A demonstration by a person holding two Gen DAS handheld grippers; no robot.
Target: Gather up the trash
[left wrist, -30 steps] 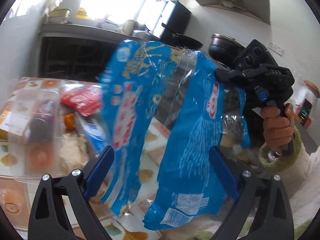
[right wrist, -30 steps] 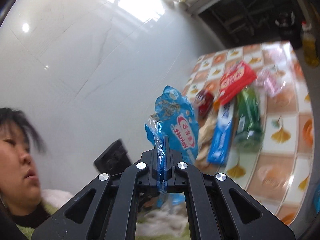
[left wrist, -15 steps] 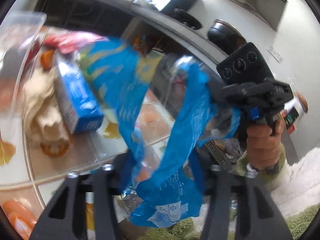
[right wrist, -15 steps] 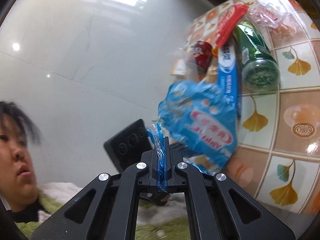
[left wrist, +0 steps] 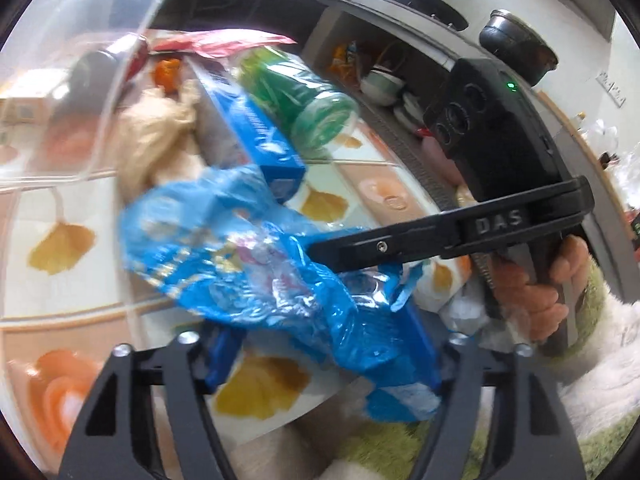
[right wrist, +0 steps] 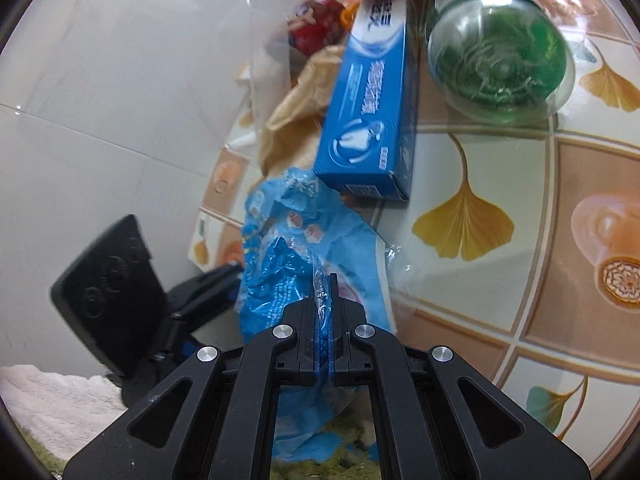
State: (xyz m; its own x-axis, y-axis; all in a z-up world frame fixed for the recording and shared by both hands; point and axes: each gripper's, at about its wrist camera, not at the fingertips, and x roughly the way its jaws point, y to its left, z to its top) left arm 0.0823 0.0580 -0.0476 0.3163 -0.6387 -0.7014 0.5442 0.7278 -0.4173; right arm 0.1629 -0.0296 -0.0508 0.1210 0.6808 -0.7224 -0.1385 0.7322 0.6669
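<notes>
In the right tool (right wrist: 323, 300), crumpled blue wrapper (right wrist: 288, 256).

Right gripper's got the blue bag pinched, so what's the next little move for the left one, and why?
Probably close the left gripper on the blue bag. Its jaws have just been opening, the bag's lower part lies between them unpressed, and only the right gripper clamps it.

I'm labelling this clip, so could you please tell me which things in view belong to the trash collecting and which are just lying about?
In the job:
- blue plastic wrapper
- right gripper, shut on it
- left gripper, open around it

Lying about:
- blue toothpaste box
- green bottle
- crumpled brown paper
- clear plastic container
</notes>
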